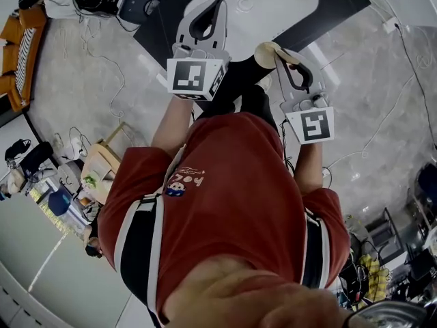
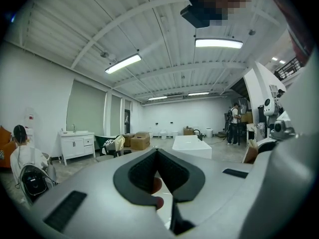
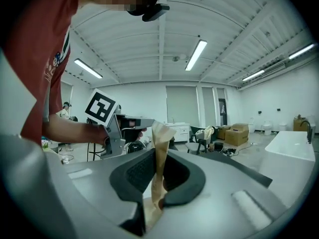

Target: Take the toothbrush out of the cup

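In the right gripper view my right gripper [image 3: 158,156] is shut on a thin tan paper thing [image 3: 160,148] that looks like the wall of a paper cup; it rises above the pads and flares at the top. From the head view the same tan piece [image 1: 268,48] shows at the tip of the right gripper [image 1: 280,57], held up in front of the person's red shirt. My left gripper [image 1: 217,4] is raised beside it, and its jaws [image 2: 157,152] are pressed together with nothing between them. No toothbrush shows in any view.
A large room with a pale stone floor. A white bathtub [image 2: 192,146] stands ahead, a white vanity cabinet [image 2: 77,143] and a seated person [image 2: 22,158] at the left. Cardboard boxes [image 3: 238,132] and a chair sit further back. An orange sofa [image 1: 17,53] and a cluttered small table [image 1: 95,169] are on the left.
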`<state>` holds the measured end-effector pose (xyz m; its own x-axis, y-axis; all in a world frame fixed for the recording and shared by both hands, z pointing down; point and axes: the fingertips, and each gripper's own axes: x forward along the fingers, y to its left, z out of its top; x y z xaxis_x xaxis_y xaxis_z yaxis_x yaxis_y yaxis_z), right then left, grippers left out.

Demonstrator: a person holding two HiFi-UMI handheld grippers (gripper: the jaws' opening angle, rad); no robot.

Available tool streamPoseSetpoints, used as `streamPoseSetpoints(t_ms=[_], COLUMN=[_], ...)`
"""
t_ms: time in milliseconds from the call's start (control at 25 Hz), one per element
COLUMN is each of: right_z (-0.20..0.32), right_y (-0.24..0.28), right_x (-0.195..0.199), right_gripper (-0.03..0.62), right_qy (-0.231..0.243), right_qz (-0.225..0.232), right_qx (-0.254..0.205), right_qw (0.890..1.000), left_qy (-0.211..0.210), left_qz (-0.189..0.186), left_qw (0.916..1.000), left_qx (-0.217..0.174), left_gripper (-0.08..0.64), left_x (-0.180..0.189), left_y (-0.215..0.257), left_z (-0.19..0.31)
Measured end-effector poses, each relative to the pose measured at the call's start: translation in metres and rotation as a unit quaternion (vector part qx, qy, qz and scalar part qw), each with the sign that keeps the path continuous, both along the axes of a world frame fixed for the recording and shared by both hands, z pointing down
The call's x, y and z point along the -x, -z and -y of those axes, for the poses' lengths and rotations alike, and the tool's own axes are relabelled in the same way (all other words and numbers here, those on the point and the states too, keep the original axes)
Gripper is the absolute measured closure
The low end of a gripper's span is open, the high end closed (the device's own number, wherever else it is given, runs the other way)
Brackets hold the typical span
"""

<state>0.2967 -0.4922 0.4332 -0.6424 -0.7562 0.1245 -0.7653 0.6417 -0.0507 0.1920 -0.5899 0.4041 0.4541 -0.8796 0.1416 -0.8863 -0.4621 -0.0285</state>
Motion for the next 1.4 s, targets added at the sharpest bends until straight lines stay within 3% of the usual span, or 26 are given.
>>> streamPoseSetpoints(t_ms=[360,600,920,1240,1400], right_z=[0.019,0.034,0.055,0.075,0.086], right_y=[0.051,0.066,0.066,0.066,0.061], right_x=[-0.016,-0.009,0.005,0.036,0.059], right_gripper=[0.558,0.558,0.558,0.558,0.558], right_qy=[0.027,0.025,-0.03,-0.085,-0.134], right_qz=[0.044,0.073,0.079,0.05,0.043], right_qx=[-0.055,-0.088,-0.086,-0.079,-0.07], right_qw=[0.997,0.993,0.993,0.992,0.988], left_qy=[0.031,0.057,0.093,0.094,0.092], left_qz=[0.014,0.027,0.031,0.007,0.008], left_qw=[0.9992,0.9977,0.9947,0.9953,0.9954], left_qx=[-0.019,-0.024,-0.031,-0.024,-0.026], left_gripper=[0.555,0.555,0.555,0.555,0.555], left_x=[-0.007,0.011,0.048,0.087,0.116], left_y=[0.02,0.027,0.032,0.018,0.006], left_z=[0.002,-0.006,-0.006,0.015,0.03])
